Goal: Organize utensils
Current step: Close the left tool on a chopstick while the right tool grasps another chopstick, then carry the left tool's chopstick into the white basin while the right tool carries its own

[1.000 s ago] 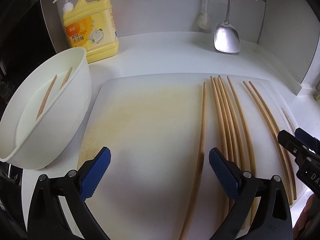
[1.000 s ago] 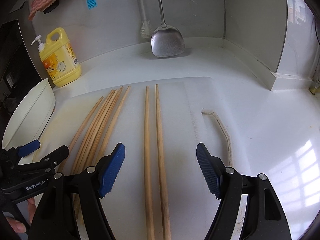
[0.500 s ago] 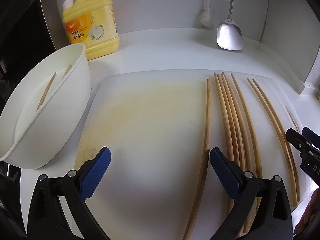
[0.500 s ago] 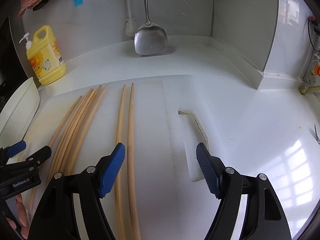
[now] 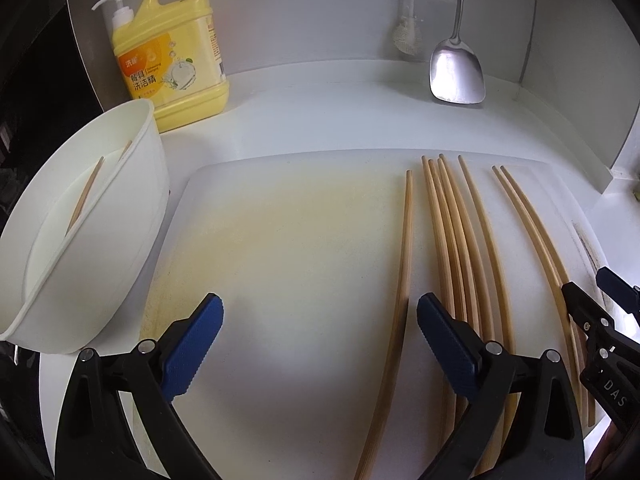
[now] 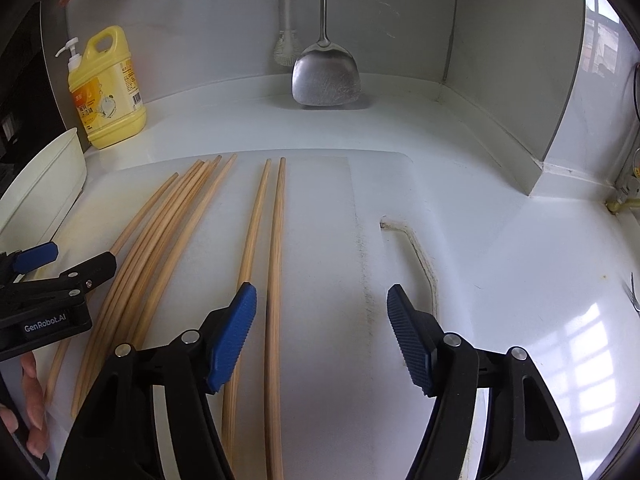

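The white worktop (image 6: pixel 500 240) carries a cutting board (image 5: pixel 280 260), a white bowl (image 5: pixel 132 240), a yellow detergent bottle (image 5: pixel 176 60), and seemingly a steel spatula (image 6: pixel 325 80).

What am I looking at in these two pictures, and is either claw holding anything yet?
A person holds a two-finger clamp tool in each hand, with a camera on each looking along its blue pads. One picture is from the left claw, the other from the right claw. On the white cutting board lie wooden chopsticks: a single one, a bunch and a pair. Left of the board stands a white holder with two chopsticks in it. Both claws are open and hold nothing; the right one's jaws have just been closing, with one chopstick of the pair between them.
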The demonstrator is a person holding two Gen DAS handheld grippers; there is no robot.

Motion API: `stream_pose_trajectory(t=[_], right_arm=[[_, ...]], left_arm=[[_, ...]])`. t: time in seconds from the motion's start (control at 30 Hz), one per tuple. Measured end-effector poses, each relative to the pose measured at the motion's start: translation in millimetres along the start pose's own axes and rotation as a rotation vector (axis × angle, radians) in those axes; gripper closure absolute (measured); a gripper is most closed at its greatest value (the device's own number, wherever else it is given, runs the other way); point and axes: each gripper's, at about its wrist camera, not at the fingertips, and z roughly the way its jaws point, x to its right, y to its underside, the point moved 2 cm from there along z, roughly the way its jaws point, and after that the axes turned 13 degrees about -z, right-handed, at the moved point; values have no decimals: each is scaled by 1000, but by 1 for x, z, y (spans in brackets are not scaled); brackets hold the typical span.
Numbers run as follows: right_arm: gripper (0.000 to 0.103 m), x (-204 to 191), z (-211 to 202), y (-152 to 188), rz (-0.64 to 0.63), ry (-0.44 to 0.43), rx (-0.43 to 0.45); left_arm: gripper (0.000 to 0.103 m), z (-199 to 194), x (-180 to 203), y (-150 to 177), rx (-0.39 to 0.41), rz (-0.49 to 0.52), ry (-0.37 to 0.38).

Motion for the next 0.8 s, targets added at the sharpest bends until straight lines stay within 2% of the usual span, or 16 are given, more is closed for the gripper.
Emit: stream_pose_trajectory(t=[0.1,0.17,0.27,0.3,0.33,0.37,0.63,0.8], right_arm=[[59,-7,0,-3,-24,-14,11],[63,-10,0,-4,-29,-13,15],[78,-16,0,-5,-44,-19,18],[87,-18,-1,-5,-53,-19,19],[95,-20,-1,-5,-62,-16,18],[96,-22,-1,-5,-66,-13,17],[97,-9,-7,-1,14,-64,15],[97,2,-32,-13,47,-78,43]], left_arm=[[32,-3,4,2,-16,-5,60],[56,-6,11,3,-11,24,81],[80,-10,18,7,-7,48,103],[85,-11,19,8,-7,50,106],[93,-11,19,8,-8,49,108],[96,-11,18,8,-11,45,111],[96,-12,4,5,-73,-39,173],[96,-32,-3,-3,-77,-68,168]])
